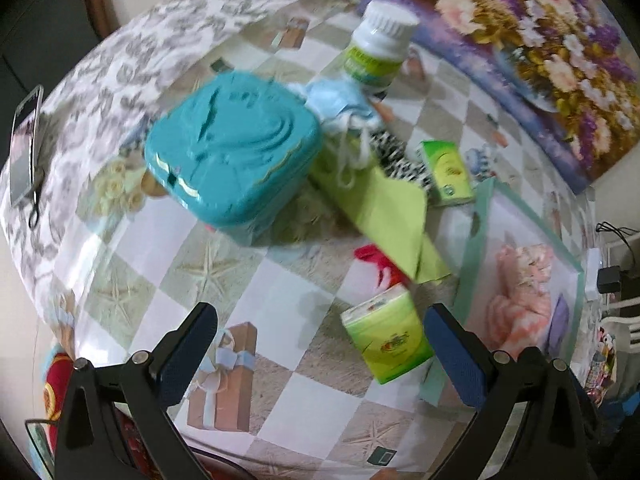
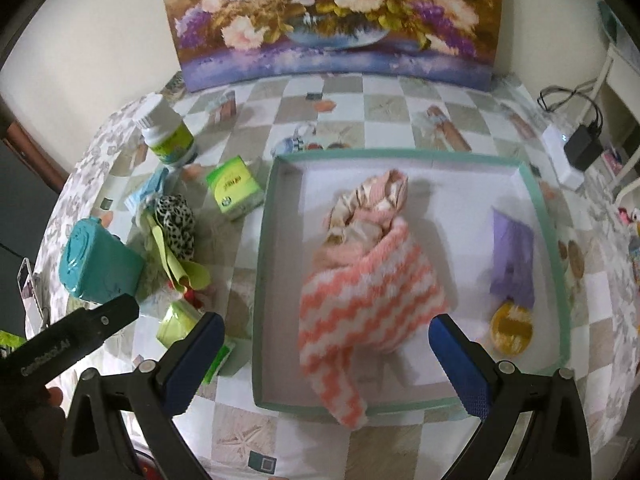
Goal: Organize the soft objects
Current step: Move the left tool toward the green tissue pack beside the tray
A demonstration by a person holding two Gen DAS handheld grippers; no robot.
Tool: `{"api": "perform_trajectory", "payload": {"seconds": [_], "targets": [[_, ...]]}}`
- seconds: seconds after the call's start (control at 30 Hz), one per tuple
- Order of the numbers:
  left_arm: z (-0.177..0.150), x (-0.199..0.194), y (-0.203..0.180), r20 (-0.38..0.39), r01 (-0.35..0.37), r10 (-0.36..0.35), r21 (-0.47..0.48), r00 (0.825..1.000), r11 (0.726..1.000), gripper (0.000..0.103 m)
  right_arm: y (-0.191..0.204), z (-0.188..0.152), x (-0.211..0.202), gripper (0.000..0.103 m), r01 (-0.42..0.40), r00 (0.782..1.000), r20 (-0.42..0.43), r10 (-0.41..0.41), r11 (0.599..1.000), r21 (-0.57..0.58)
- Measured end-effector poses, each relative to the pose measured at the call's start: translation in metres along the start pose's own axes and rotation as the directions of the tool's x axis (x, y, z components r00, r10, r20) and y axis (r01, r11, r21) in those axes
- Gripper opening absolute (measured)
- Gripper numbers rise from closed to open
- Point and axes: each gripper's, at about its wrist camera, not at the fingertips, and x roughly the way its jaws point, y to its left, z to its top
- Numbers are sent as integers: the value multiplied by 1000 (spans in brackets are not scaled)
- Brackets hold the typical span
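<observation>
- On the counter [image 2: 384,112], checkered cloth, flower painting [image 2: 332,20] propped at the back.
- Right of centre: green-rimmed tray [image 2: 536,200], holding pink-and-white striped cloth [image 2: 368,304] bundled in the middle, tail draped over the near rim; purple cloth [image 2: 512,260] and yellow round item [image 2: 512,328] by its right wall.
- Left of tray: teal box [image 1: 232,156], lime cloth [image 1: 380,216], spotted cloth [image 2: 176,220], white bottle [image 1: 376,48], green tissue packs [image 1: 384,340].
- Right hand-held gripper [image 2: 326,356]: spread wide, empty, above the striped cloth.
- Left hand-held gripper [image 1: 320,344]: spread wide, empty, nearest tissue pack between fingers.
</observation>
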Motion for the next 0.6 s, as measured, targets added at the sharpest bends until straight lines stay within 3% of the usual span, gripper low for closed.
{"api": "perform_trajectory", "payload": {"seconds": [0.37, 0.6], "targets": [[-1, 24, -6, -82, 18, -20, -31, 996, 999, 102, -5, -3, 14, 103, 74, 997, -29, -74, 997, -13], [-3, 36, -16, -112, 46, -49, -31, 993, 998, 93, -10, 1, 13, 103, 99, 995, -17, -99, 995, -13]]}}
